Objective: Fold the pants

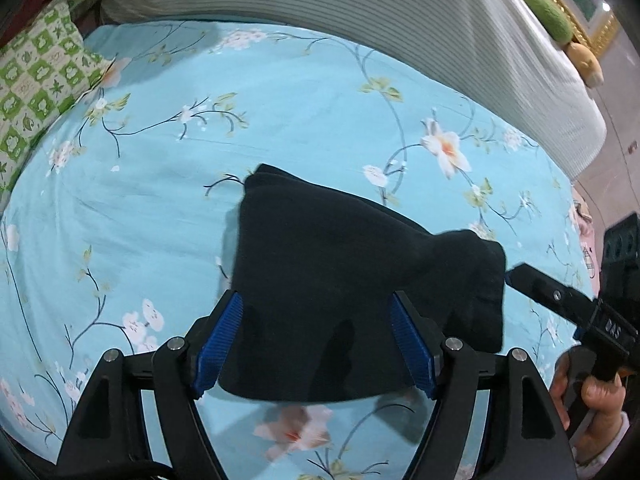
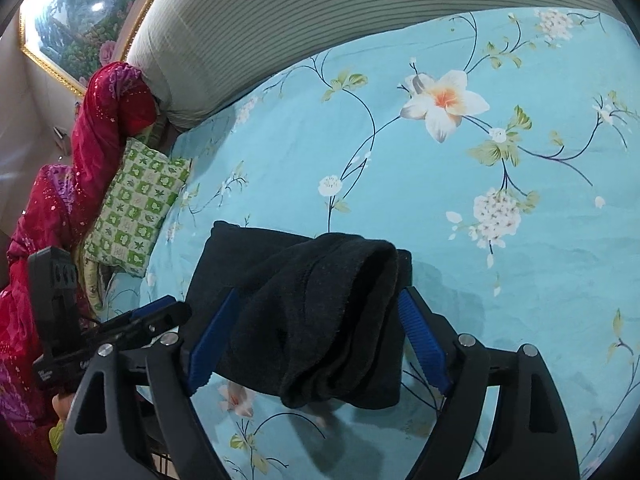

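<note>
The black pants (image 1: 320, 280) lie folded into a thick bundle on the blue floral bed sheet (image 1: 280, 112). My left gripper (image 1: 316, 340) is open, its blue-padded fingers wide apart on either side of the bundle's near edge. My right gripper (image 2: 316, 336) is open too, straddling the pants (image 2: 312, 312) where a rolled fold bulges up between its fingers. The right gripper also shows in the left wrist view (image 1: 560, 300), at the pants' right corner. The left gripper shows in the right wrist view (image 2: 152, 316), at the left of the bundle.
A green checked pillow (image 1: 36, 92) lies at the sheet's left edge, next to red sequined fabric (image 2: 80, 168). A grey striped bolster (image 1: 360, 0) runs along the far side. A framed picture (image 2: 80, 12) hangs on the wall. Open sheet lies beyond the pants.
</note>
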The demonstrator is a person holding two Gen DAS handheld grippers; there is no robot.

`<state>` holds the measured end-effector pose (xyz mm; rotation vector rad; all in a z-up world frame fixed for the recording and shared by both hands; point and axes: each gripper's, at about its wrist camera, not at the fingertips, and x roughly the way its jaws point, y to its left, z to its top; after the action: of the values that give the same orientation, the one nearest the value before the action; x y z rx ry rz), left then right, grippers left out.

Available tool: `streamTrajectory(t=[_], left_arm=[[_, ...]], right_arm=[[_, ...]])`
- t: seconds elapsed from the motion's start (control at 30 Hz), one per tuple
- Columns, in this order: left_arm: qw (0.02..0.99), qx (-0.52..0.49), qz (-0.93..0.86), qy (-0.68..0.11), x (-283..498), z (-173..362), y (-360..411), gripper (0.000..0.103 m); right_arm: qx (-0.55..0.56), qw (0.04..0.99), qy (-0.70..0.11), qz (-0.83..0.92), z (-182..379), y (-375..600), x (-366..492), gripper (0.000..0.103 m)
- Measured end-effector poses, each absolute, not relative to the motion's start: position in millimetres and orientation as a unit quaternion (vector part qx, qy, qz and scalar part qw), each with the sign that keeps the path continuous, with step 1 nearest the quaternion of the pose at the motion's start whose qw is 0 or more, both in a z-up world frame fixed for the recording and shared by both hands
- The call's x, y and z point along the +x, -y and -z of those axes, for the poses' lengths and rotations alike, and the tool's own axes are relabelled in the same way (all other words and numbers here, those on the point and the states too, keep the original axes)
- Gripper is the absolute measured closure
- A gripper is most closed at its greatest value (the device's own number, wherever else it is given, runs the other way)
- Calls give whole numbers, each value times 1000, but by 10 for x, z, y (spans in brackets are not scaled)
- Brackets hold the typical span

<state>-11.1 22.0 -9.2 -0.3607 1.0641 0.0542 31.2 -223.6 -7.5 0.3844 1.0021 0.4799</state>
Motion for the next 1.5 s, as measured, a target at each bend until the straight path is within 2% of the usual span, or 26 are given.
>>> streamTrajectory(t=[0.87,0.93,1.03,1.1,1.2,1.27,1.43,1.5], left_arm=[[796,-232,13,-559,208,665,-659,26],[792,-244,16,-560,209,722,-694,24],[785,-257,27,-563,222,805,-738,24],[784,-258,37,-564,245,849,-741,27],[782,-264,52,-563,254,901,-776,36],[778,-274,62,-561,267,956,-809,47],[772,-295,74,-558,269,1054,-903,49],[770,-296,75,-560,257,1043,-911,44]], right_arm=[[258,790,-523,-188,735,2340,340,20],[266,789,-517,-200,762,2357,318,22],[290,771,-526,-209,847,2398,314,32],[294,768,-529,-211,886,2421,298,38],[298,766,-527,-216,901,2438,278,38],[300,765,-527,-217,912,2439,270,38],[300,762,-529,-222,927,2404,280,38],[301,761,-530,-222,927,2402,285,38]])
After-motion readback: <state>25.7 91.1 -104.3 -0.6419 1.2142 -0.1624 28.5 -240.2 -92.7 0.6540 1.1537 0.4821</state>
